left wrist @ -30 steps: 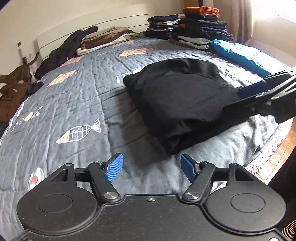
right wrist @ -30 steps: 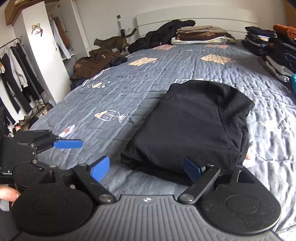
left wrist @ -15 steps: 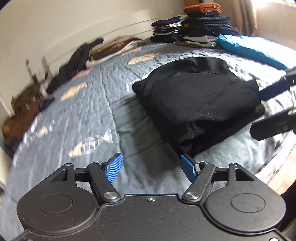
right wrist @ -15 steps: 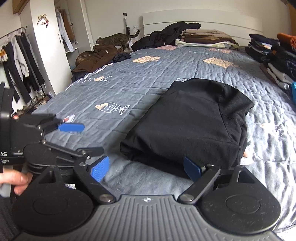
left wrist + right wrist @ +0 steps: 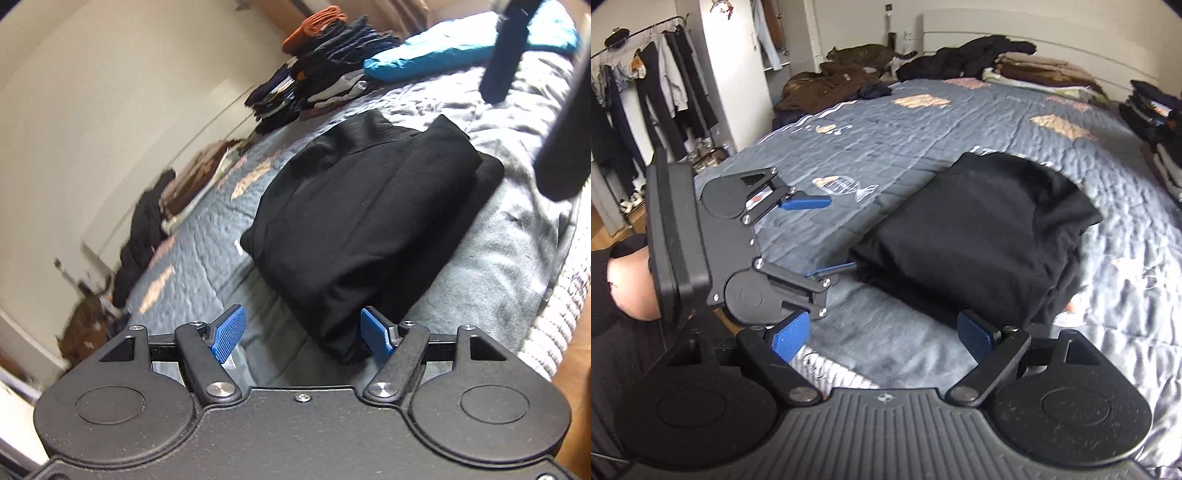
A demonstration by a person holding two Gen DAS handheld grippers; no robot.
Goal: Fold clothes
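A black garment (image 5: pixel 369 221), folded into a thick rectangle, lies on the grey fish-print quilt (image 5: pixel 207 266) near the bed's front edge. My left gripper (image 5: pixel 303 338) is open, and its right pad sits against the garment's near corner. In the right wrist view the left gripper (image 5: pixel 820 238) is turned on its side. Its lower finger lies at the black garment's (image 5: pixel 979 236) left edge, and its upper finger is above the quilt. My right gripper (image 5: pixel 882 338) is open just in front of the garment, holding nothing. It shows as blurred dark bars in the left wrist view.
Stacks of folded clothes (image 5: pixel 1156 122) stand at the bed's far right, beside a teal garment (image 5: pixel 461 51). Dark and brown clothes (image 5: pixel 1015 62) lie along the headboard. A cat (image 5: pixel 868 55) and a brown jacket (image 5: pixel 827 85) are at the far left. A clothes rack (image 5: pixel 646 92) stands left of the bed.
The left gripper has rolled onto its side and closed in on the garment's near left edge, bringing its lower finger to the fold. The right gripper has stayed open in front.
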